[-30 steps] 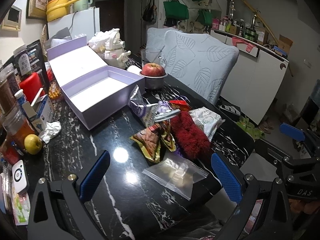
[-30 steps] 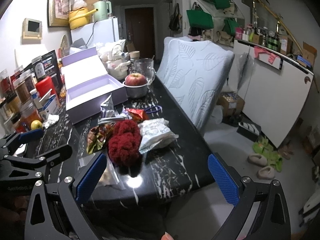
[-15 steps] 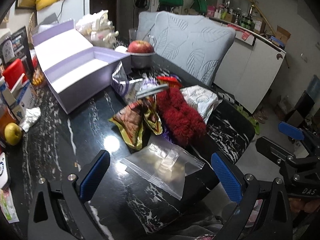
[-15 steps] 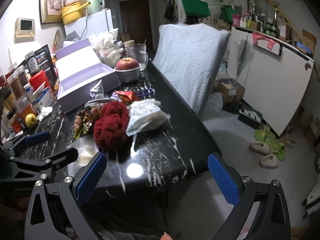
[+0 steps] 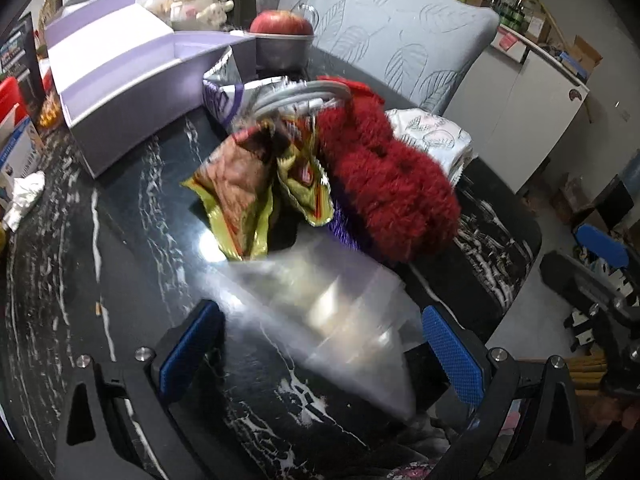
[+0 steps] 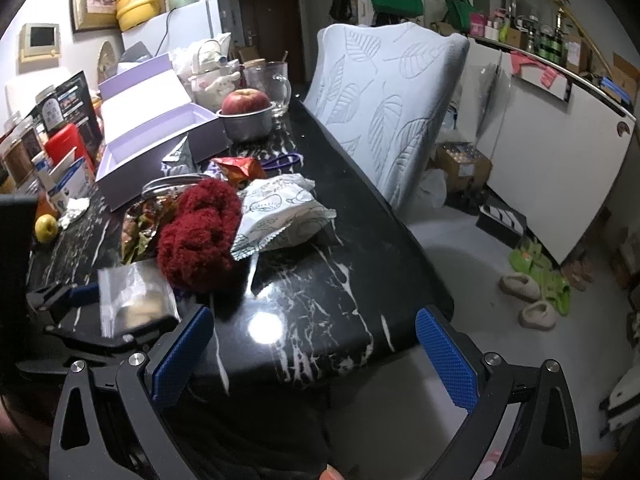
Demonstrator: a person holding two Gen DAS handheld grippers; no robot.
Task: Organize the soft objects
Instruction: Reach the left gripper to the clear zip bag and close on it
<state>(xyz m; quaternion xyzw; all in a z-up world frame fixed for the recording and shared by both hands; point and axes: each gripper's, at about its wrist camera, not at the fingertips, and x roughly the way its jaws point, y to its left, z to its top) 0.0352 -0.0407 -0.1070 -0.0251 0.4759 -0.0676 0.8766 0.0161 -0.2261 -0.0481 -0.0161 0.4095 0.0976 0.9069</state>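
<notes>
A fluffy red yarn bundle lies on the black marble table beside a gold-brown snack wrapper and a white patterned pouch. A clear zip bag lies flat at the near edge. My left gripper is open, its blue pads either side of the zip bag, just above it. My right gripper is open and empty over the table's near right corner. An open lilac box stands behind.
An apple in a metal bowl, a glass mug and a silver-purple packet sit behind the pile. Jars, cartons and a yellow fruit crowd the left edge. A leaf-patterned chair back stands at the table's right side.
My left gripper has moved forward and down, so the zip bag now lies between its pads. My right gripper has moved closer to the table corner.
</notes>
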